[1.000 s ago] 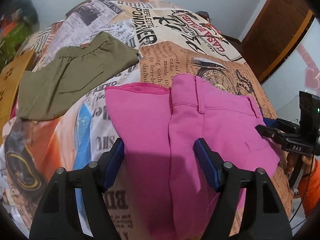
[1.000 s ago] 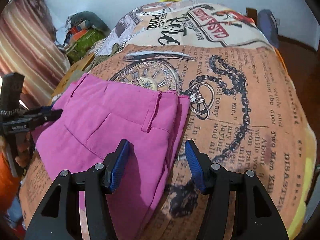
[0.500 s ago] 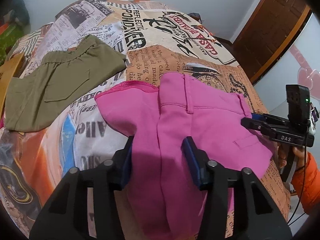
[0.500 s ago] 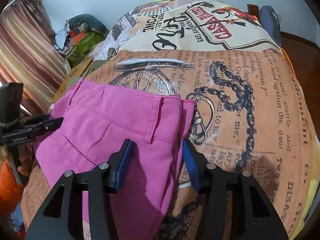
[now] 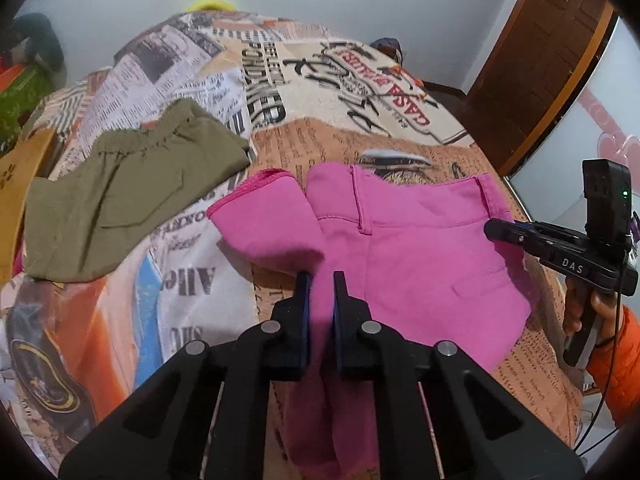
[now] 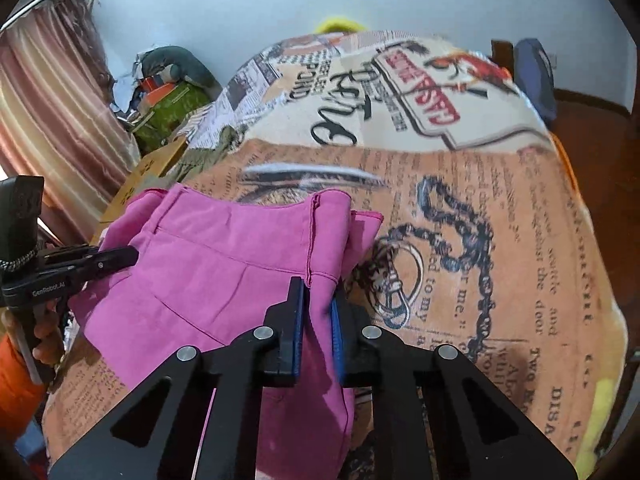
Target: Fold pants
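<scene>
- Left wrist view: the left gripper (image 5: 319, 280) stands at lower centre of the frame, its jaws closing with a pinch of the pink pants (image 5: 420, 256) gripped between the blue pads.
- The pink pants lie across the middle of the frame on the printed bedspread (image 5: 304, 80); a folded-over part with a stitched hem sits left of the waistband, and the cloth runs down under the gripper to the bottom edge.
- Olive-green pants (image 5: 120, 196) lie at centre left, near the pink pair but apart from it.
- At the right edge the right gripper (image 5: 494, 228) reaches the pink cloth's right side, held by a hand (image 5: 592, 308) in an orange sleeve.
- Right wrist view: the right gripper (image 6: 318, 292) stands at lower centre, jaws closing, clamped on a bunched fold of the pink pants (image 6: 208, 272) just below a belt loop.
- The pink pants fill centre left of the frame on the bedspread (image 6: 500, 240), the waistband toward the top.
- At the left edge the left gripper (image 6: 132, 256) meets the pants' far side.
</scene>
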`<state>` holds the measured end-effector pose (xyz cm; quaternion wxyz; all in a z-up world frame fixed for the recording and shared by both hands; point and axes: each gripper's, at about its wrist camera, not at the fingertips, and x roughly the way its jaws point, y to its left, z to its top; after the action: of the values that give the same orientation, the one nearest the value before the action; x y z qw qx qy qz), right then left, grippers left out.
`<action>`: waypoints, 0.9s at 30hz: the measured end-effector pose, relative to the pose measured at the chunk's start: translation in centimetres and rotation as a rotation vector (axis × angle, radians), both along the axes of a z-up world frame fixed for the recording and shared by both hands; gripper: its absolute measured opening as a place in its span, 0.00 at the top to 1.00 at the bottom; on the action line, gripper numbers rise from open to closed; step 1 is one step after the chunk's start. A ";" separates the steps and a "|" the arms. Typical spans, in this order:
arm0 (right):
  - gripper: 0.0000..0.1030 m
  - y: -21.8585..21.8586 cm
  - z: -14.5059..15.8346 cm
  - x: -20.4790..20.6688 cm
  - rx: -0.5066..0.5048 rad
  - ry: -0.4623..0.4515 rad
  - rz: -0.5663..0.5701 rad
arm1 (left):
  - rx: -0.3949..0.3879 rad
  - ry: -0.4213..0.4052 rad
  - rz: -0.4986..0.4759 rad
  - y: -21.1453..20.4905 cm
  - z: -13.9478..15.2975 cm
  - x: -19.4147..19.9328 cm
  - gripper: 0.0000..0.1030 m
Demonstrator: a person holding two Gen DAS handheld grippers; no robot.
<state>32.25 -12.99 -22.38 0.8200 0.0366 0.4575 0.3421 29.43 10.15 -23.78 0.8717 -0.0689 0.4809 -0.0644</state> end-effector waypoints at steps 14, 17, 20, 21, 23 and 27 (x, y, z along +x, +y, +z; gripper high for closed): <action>0.91 2.4 7.9 -3.0 -0.003 -0.191 0.051 | 0.036 -0.166 0.025 0.6 7.9 -3.9 0.92; 0.91 3.3 9.7 -3.3 0.009 -0.224 0.058 | 0.044 -0.206 0.037 1.4 9.7 -4.9 0.92; 0.91 4.5 11.1 -3.6 0.017 -0.249 0.070 | 0.053 -0.244 0.054 2.5 11.5 -5.8 0.92; 0.91 5.2 11.6 -3.5 0.021 -0.257 0.076 | 0.054 -0.252 0.059 2.8 12.0 -6.1 0.92; 0.91 5.9 12.2 -3.6 0.026 -0.269 0.085 | 0.059 -0.270 0.071 3.7 12.8 -6.5 0.92; 0.91 8.4 13.4 -3.5 0.033 -0.298 0.109 | 0.080 -0.296 0.099 5.8 14.0 -6.9 0.92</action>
<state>28.76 -4.56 -8.94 0.8582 -0.0259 0.3265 0.3953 22.56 15.92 -9.78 0.9372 -0.0476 0.3454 -0.0117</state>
